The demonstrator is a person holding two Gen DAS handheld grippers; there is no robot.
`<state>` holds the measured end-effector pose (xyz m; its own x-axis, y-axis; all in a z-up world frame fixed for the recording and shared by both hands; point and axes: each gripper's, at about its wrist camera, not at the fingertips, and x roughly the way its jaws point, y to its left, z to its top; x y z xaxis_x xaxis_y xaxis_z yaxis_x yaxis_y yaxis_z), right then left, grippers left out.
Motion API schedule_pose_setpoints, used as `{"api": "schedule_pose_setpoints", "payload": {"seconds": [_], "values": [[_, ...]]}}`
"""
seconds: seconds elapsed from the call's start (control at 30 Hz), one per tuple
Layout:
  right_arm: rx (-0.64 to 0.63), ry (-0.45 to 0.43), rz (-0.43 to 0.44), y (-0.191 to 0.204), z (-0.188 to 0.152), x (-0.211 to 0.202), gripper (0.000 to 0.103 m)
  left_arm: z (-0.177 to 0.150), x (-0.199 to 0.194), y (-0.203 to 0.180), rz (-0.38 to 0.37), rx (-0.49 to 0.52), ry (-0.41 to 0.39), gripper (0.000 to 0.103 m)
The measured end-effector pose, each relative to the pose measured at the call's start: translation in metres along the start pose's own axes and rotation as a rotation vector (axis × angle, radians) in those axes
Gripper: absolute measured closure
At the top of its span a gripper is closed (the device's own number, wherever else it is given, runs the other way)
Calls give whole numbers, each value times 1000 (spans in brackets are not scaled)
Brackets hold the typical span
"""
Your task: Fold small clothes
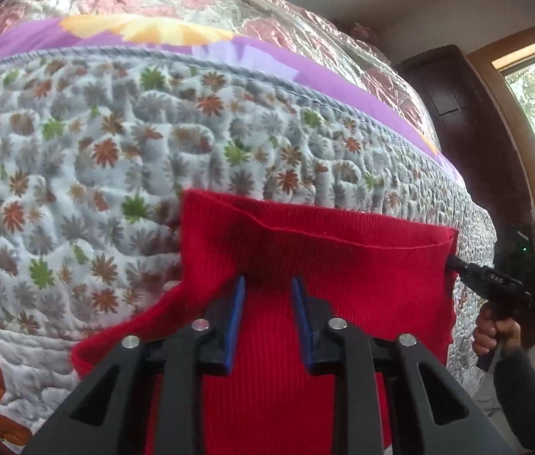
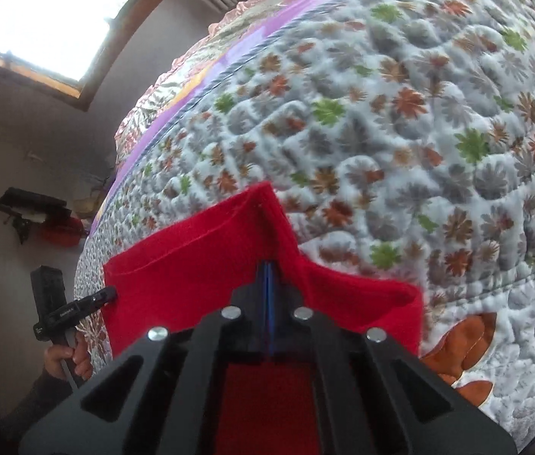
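Left wrist view: a red knit garment [image 1: 343, 261] lies on the near edge of a flower-print quilt [image 1: 115, 144], its top hem folded over. The left gripper [image 1: 268, 282] hovers above the cloth with its blue pads [image 1: 239, 303] parted, holding nothing. In the right wrist view, the right gripper [image 2: 268, 267] is pinched tight on a raised fold of the garment.

One red garment [image 1: 343, 265], one floral quilt [image 1: 115, 132], two grippers: left [image 1: 268, 284], right [image 2: 267, 269]
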<state>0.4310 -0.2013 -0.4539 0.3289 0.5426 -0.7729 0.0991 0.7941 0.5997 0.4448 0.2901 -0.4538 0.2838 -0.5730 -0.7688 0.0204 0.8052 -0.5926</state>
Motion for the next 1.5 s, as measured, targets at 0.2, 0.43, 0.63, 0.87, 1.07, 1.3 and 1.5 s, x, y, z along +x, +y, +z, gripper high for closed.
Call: {"api": "schedule_pose_setpoints", "payload": {"seconds": [0.2,0.43,0.63,0.87,1.07,1.3,1.5], "values": [[-9,4,93,15,-32,-39,92,-44,-51,-11,-157,-25,-65,75],[-77,229,97,21,-108,8,103,-108,-3,12,-132,-46,109,82],[-2,156,94,0,-102,-18,94,-115,-24,11,-178,-66,68,93],[-70,290,132,26,-148,-3,93,-161,-19,-7,-212,-49,154,91],[15,198,50,-14,-151,-31,96,-183,-36,10,-214,-90,131,92],[48,233,26,-23,-179,-30,103,-193,-11,13,-174,-104,189,83],[150,70,-56,-38,-174,-75,94,-195,-37,32,-219,-163,184,66]]}}
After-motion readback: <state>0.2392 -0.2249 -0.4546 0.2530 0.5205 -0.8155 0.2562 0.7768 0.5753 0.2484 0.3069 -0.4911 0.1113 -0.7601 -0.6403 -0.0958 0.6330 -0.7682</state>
